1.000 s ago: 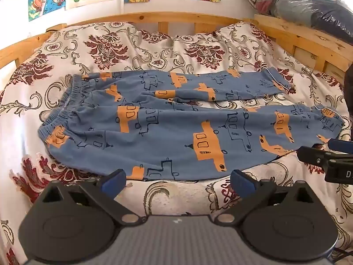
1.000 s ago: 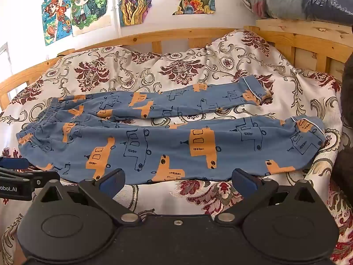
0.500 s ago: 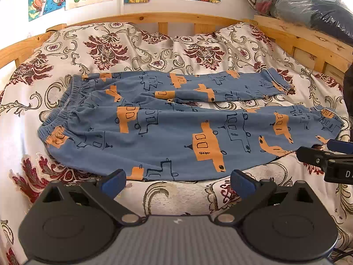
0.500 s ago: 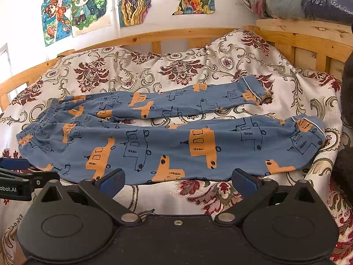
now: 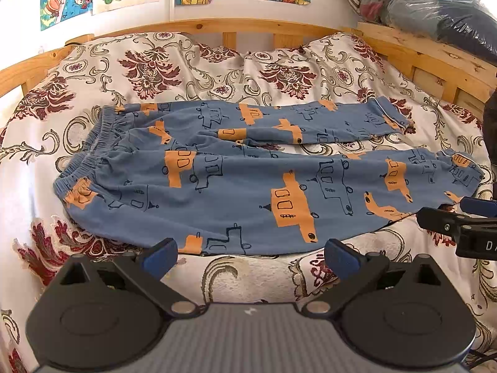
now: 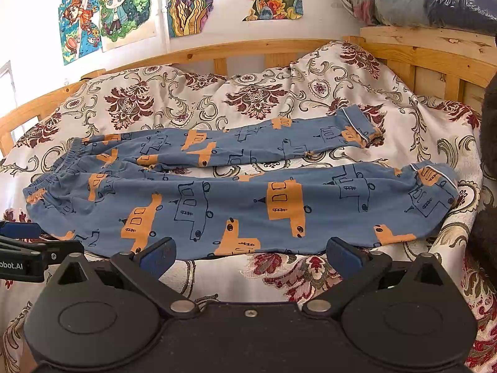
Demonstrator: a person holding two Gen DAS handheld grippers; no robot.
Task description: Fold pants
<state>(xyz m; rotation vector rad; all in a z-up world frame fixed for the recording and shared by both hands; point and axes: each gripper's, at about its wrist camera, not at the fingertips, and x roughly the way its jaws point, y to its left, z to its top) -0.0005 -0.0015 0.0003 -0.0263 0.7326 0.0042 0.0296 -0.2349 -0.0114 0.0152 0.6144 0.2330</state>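
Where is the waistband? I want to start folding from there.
In both views the waistband lies at the pants' left end, on the floral bedspread.

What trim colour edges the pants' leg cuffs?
White piping on the blue vehicle-print pants' cuffs, clearest in the right wrist view.

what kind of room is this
Most likely a bedroom, perhaps a child's: a wooden bed frame with a floral duvet, cartoon drawings on the wall, and vehicle-print pants spread flat on the bed.

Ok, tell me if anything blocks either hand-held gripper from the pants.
Nothing visible does. The pants lie flat on the bedspread; only bare cover separates them from the open left hand-held gripper and right hand-held gripper.
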